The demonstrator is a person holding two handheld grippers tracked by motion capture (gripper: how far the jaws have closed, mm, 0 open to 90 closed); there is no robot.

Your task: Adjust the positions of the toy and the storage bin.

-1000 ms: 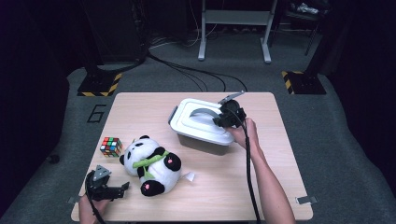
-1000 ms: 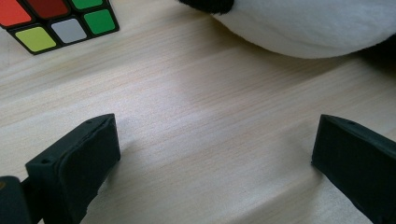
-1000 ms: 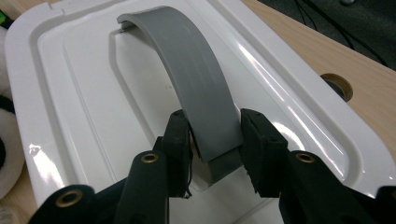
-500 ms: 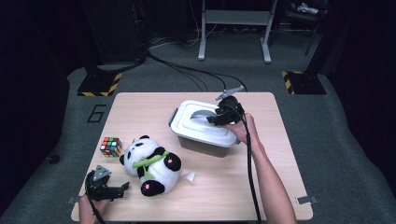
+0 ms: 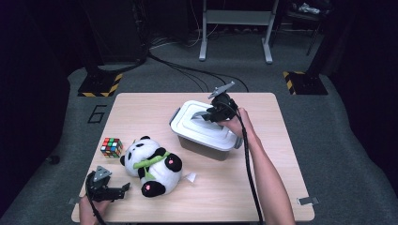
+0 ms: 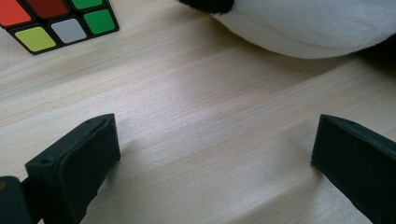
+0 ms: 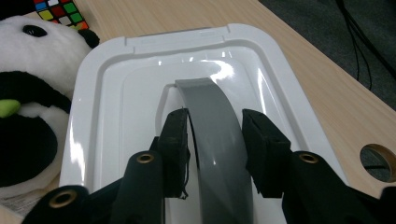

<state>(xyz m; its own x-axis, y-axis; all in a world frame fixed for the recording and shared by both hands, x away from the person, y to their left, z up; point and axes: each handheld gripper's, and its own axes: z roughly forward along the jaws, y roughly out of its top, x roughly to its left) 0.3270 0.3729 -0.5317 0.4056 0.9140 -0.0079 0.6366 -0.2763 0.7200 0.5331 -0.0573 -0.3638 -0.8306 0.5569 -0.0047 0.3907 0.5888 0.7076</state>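
Jaws of my right gripper [image 7: 212, 149] have just been closing around the grey handle [image 7: 217, 140] on the white lid [image 7: 116, 107]; the handle stands raised between the pads, the left pad against it, a narrow gap at the other, so I judge the grip almost made, not yet firm; since a second ago that hand has crept across the lid toward its middle; lifting the lid off the box [image 5: 206, 145] looks the next step. My left gripper [image 5: 110, 190] rests at the near left edge, jaws wide apart and holding nothing, beside the plush panda [image 5: 152, 166] and Rubik's cube [image 5: 111, 146]. Table [image 5: 141, 108] is pale wood, on grey carpet; dark room, cables and hazard-striped stand feet behind.
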